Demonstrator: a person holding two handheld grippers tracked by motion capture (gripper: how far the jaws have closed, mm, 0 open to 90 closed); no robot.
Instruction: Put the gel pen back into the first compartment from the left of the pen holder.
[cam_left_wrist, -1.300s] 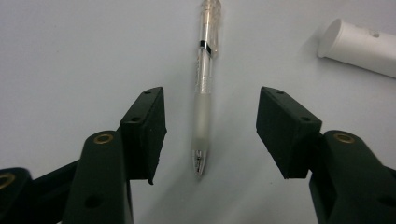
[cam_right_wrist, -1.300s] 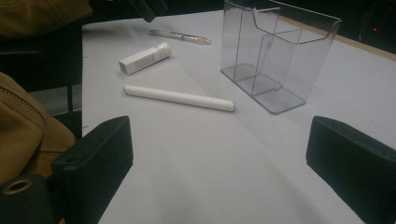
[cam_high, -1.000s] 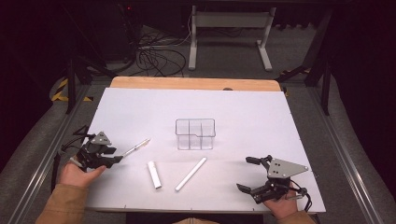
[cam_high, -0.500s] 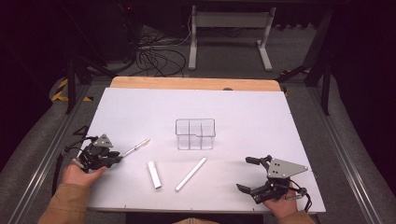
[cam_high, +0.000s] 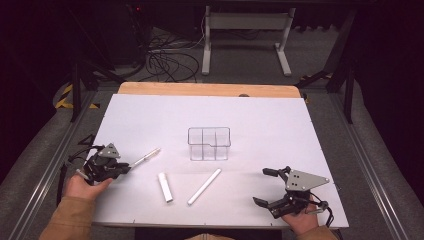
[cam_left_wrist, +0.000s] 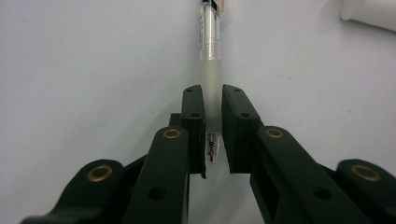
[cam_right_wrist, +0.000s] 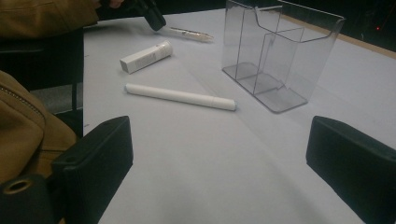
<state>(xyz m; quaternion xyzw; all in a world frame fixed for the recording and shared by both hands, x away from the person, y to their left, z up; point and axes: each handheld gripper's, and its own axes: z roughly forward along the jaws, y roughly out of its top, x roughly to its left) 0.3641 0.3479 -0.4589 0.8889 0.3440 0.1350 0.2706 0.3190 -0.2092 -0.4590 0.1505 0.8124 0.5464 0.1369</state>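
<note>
Left gripper view: left gripper (cam_left_wrist: 213, 135) has just been closing, now pinching the pen (cam_left_wrist: 211, 70) — not lifted yet. Right gripper (cam_high: 275, 187) gapes idle; organizer (cam_high: 209, 143) unfilled.

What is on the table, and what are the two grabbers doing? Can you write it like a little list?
left gripper: jaws have just been closing, now pinching the tip end of the clear pen
right gripper: jaws wide apart, holding nothing
clear organiser: upright mid-table, compartments look empty
long white marker: lying flat, untouched
short white stick: lying flat beside the marker
table: white top
</note>
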